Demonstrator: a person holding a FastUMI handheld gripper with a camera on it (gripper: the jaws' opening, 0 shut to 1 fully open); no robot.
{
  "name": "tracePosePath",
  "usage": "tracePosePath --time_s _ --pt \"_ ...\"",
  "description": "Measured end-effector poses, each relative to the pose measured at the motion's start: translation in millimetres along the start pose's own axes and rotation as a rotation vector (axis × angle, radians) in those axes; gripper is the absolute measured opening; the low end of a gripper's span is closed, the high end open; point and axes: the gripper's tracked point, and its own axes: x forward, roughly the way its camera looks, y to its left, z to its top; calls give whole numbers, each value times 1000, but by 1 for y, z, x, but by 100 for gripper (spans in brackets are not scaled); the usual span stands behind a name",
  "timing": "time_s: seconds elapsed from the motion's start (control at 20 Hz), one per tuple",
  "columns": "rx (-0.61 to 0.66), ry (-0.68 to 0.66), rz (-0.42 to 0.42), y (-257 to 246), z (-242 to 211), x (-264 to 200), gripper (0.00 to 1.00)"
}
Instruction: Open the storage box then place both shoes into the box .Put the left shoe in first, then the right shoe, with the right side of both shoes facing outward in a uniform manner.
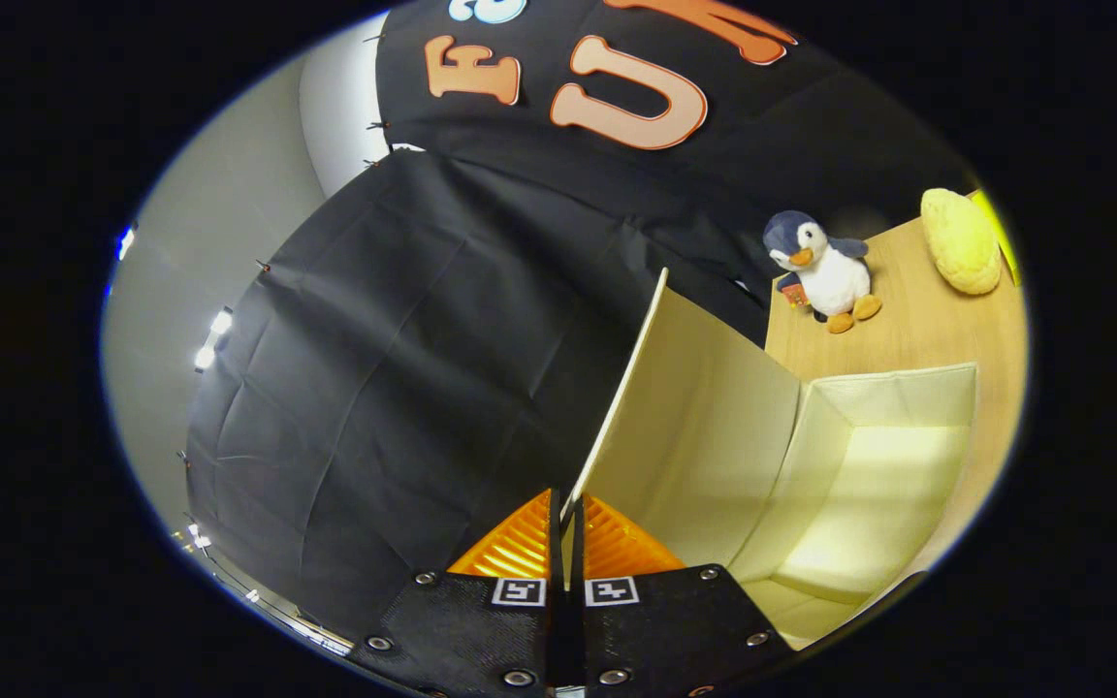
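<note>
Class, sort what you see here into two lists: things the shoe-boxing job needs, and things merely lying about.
Needed for the job:
- storage box, open and empty
- lid, raised, pinched in the gripper

Lying about:
- toy penguin on the table
- yellow plush beside it

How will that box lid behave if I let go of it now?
The lid looks thin and flat, pinched edge-on by the tongs, so probably light and a bit bendy. Raised over the open box, it would likely flop down once released.

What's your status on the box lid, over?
Gripper shut on lid, both fingers pinching its edge. Lid raised, storage box open, inside bare. Penguin toy on table beyond, clear of box.
</note>
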Motion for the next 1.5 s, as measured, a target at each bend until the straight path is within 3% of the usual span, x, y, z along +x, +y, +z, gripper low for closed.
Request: tracePosePath --time_s 0.3,0.45,0.55,0.7,1.0,1.2,1.5 --pt "44 36 -14 -7 -9 47 2" --pt "43 41 -71 -12 -12 43 7" --pt "11 41 -111 -25 -12 55 29" --pt "-20 45 -145 -39 -13 50 94" --pt "-72 -57 -253 -78 9 -11 98" --pt "-146 -170 -404 -126 33 -83 98" --pt "-142 -281 -609 -188 37 -191 98"
